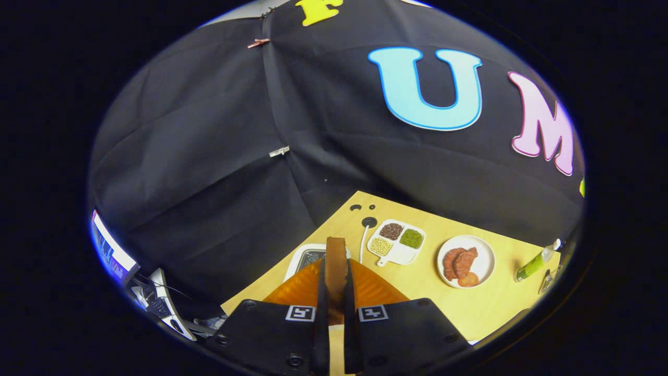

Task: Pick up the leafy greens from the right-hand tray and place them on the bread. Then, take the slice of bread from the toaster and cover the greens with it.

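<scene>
A brown-crusted slice of bread (336, 253) stands edge-on between the fingers of my gripper (336, 277), which is shut on it and holds it up above the table. Just beyond the fingers and slightly left sits the white toaster (307, 258), with its dark slot showing beside the slice. The fingers and the slice hide most of the toaster. The wooden table (417, 292) lies well below the gripper.
A white cable (363, 243) runs back from the toaster. To its right stands a white three-part dish (396, 241) of beans, then a white plate (466, 261) with reddish meat slices, then a green bottle (533, 266). A screen (112, 253) sits off the table's left.
</scene>
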Available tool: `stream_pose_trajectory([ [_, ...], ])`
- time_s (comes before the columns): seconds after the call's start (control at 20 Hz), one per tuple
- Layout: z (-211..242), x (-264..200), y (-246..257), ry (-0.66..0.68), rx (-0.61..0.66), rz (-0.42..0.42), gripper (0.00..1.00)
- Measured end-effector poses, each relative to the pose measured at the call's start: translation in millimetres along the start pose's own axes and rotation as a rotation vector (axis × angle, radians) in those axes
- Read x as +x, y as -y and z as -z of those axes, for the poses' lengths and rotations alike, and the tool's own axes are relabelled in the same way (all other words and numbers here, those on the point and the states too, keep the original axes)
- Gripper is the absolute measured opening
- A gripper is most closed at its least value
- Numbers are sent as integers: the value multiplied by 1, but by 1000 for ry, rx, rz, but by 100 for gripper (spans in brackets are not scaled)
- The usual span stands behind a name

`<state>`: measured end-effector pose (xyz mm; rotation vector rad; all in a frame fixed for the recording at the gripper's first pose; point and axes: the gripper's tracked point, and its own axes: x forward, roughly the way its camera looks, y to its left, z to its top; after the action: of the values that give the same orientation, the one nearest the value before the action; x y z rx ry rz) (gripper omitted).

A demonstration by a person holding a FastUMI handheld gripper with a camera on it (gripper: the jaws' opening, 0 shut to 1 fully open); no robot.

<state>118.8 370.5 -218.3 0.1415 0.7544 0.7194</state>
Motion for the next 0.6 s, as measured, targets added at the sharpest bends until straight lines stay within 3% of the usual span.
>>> stream_pose_trajectory([
  [0.2,20,-39,49,15,18,89,15],
  [0.6,118,-74,140,-31,172,295,15],
])
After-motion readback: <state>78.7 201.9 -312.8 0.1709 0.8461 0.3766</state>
